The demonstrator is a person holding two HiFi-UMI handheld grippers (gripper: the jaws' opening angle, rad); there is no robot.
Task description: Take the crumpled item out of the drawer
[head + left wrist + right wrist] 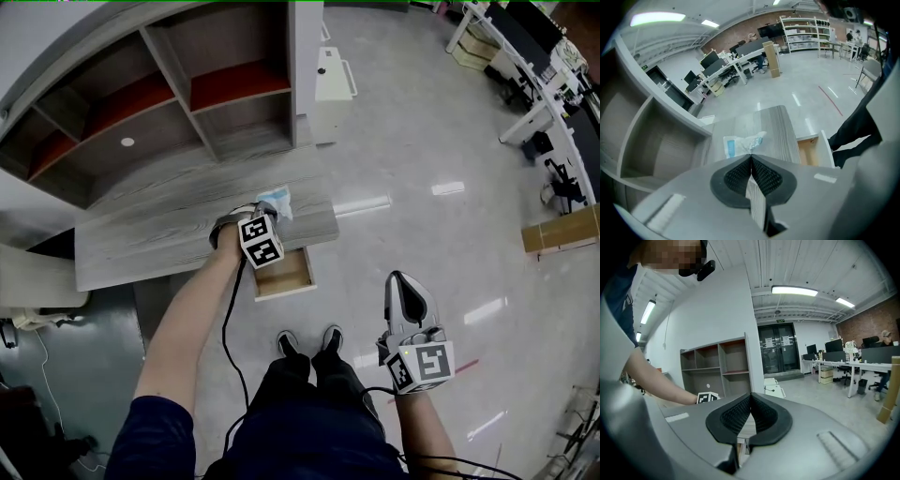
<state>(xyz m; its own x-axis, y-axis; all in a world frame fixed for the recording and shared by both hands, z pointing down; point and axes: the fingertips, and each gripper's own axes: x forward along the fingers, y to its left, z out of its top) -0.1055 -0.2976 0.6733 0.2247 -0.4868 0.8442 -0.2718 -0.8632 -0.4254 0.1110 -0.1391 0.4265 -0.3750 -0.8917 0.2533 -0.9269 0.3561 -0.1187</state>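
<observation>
The crumpled item (pixel 275 202), a white and blue wrapper, lies on the grey wood-grain desk top (pixel 169 239) near its right end. In the left gripper view the crumpled item (pixel 743 143) shows just past the fingertips, resting on the desk. My left gripper (pixel 750 157) hovers above it, jaws shut with nothing seen between the pads. Its marker cube (pixel 261 239) hides the jaws in the head view. The drawer (pixel 284 275) under the desk stands pulled out, its wooden inside bare. My right gripper (pixel 405 300) hangs shut over the floor, well right of the drawer.
Open shelving (pixel 187 103) stands behind the desk, with a white cabinet (pixel 333 89) to its right. The person's shoes (pixel 309 342) are on the glossy floor in front of the drawer. Office desks (pixel 525 66) and a cardboard box (pixel 561 230) stand at the far right.
</observation>
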